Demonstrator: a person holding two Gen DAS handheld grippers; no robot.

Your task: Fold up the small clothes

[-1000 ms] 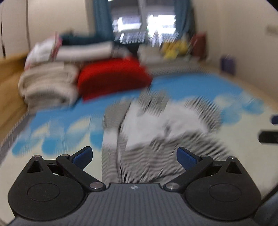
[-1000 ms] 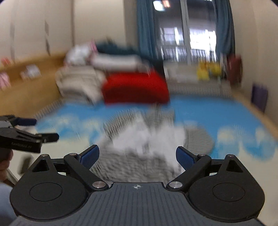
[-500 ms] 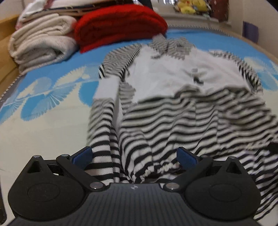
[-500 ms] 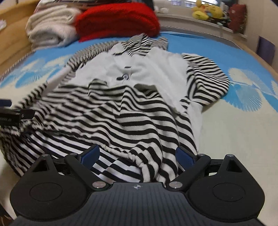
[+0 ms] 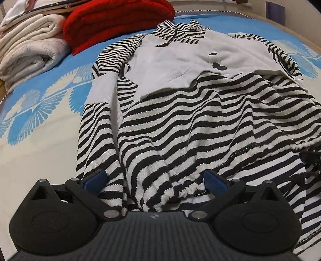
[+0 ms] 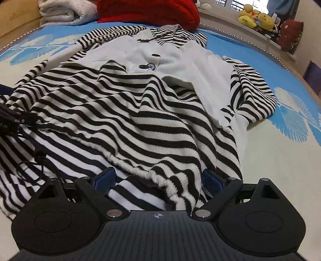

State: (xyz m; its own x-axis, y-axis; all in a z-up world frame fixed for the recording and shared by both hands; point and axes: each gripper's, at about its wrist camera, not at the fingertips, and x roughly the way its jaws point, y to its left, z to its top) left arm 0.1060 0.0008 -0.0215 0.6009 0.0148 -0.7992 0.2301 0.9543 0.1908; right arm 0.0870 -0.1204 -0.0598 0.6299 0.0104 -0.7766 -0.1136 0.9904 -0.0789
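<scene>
Nearest, the left tool (image 5: 154, 180) and the right tool (image 6: 158, 178) are both sitting spread wide, each straddling the gathered drawstring hem (image 5: 180, 190) of the striped garment (image 5: 200, 120) without pinching it. The garment is lying on its back on the blue-patterned bed (image 5: 40, 130), sleeves out to the sides, grey chest panel (image 6: 180, 60) farther off. Folding looks barely begun: no fold is showing, and everything remains. Beyond, a red blanket (image 5: 120, 18) and pale towels (image 5: 30, 48) are lying stacked.
</scene>
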